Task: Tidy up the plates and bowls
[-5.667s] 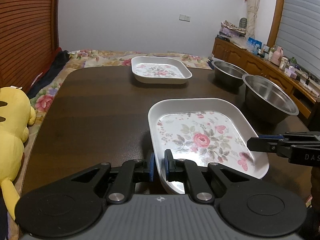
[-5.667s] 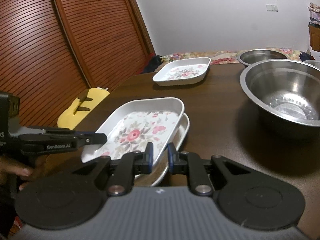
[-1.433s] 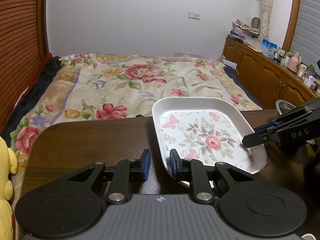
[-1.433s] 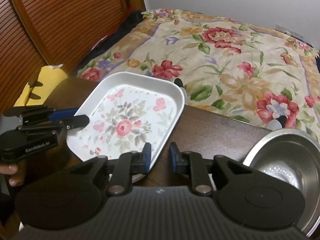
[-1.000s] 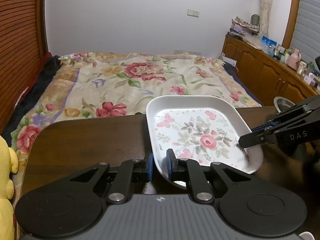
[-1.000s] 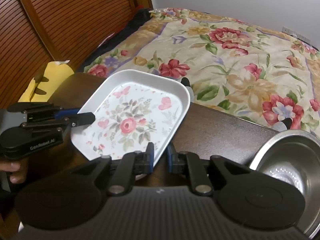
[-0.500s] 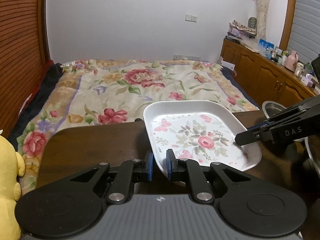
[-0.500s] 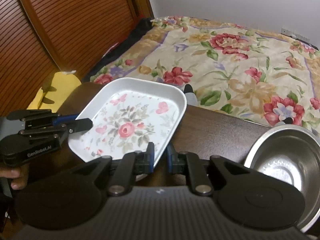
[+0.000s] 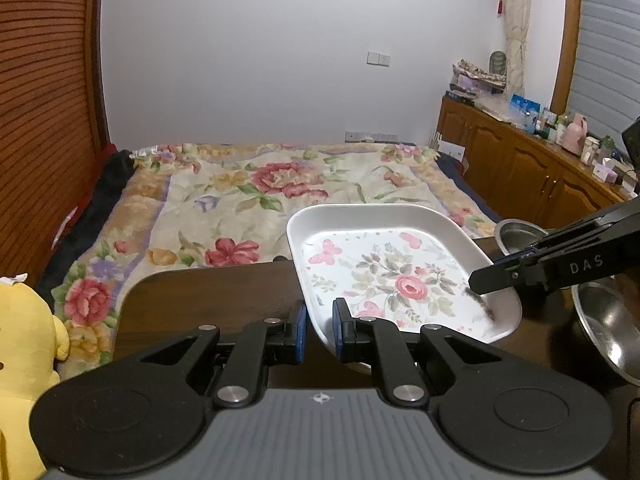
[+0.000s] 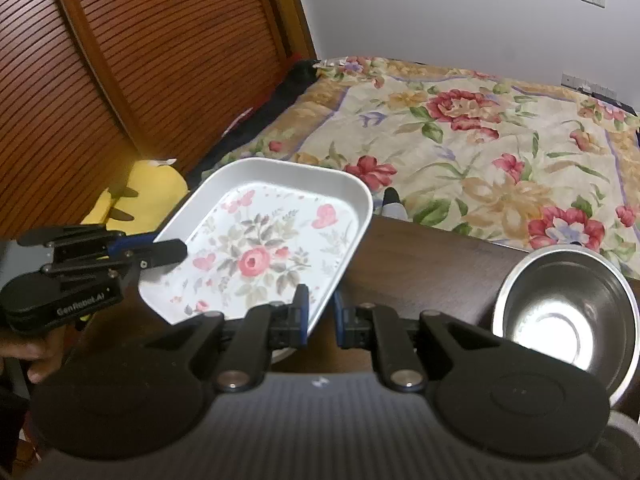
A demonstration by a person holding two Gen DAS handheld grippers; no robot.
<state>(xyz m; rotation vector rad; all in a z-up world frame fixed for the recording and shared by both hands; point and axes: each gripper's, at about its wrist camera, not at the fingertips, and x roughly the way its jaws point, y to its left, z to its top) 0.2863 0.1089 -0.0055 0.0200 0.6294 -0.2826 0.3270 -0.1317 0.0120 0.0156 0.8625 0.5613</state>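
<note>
A white square plate (image 9: 400,276) with a rose print is held over the far end of the dark wooden table (image 9: 200,296). My left gripper (image 9: 320,332) is shut on its near-left rim. My right gripper (image 10: 320,316) is shut on the opposite rim of the same plate (image 10: 260,248). Each wrist view shows the other tool clamped on the plate's edge: the right gripper (image 9: 488,284) and the left gripper (image 10: 172,252). A sliver of another white rim (image 10: 280,354) shows under the plate; whether the two touch I cannot tell.
Two steel bowls stand to the right, a small one (image 9: 516,232) and a larger one (image 9: 604,328). A bed with a floral cover (image 9: 260,200) lies beyond the table edge. A yellow plush toy (image 9: 24,344) sits at the left. A hand (image 10: 32,356) holds the left tool.
About a second ago both grippers' jaws narrowed onto the plate rim. Since then the plate and both grippers have drifted slightly, and more of the steel bowls shows at the right.
</note>
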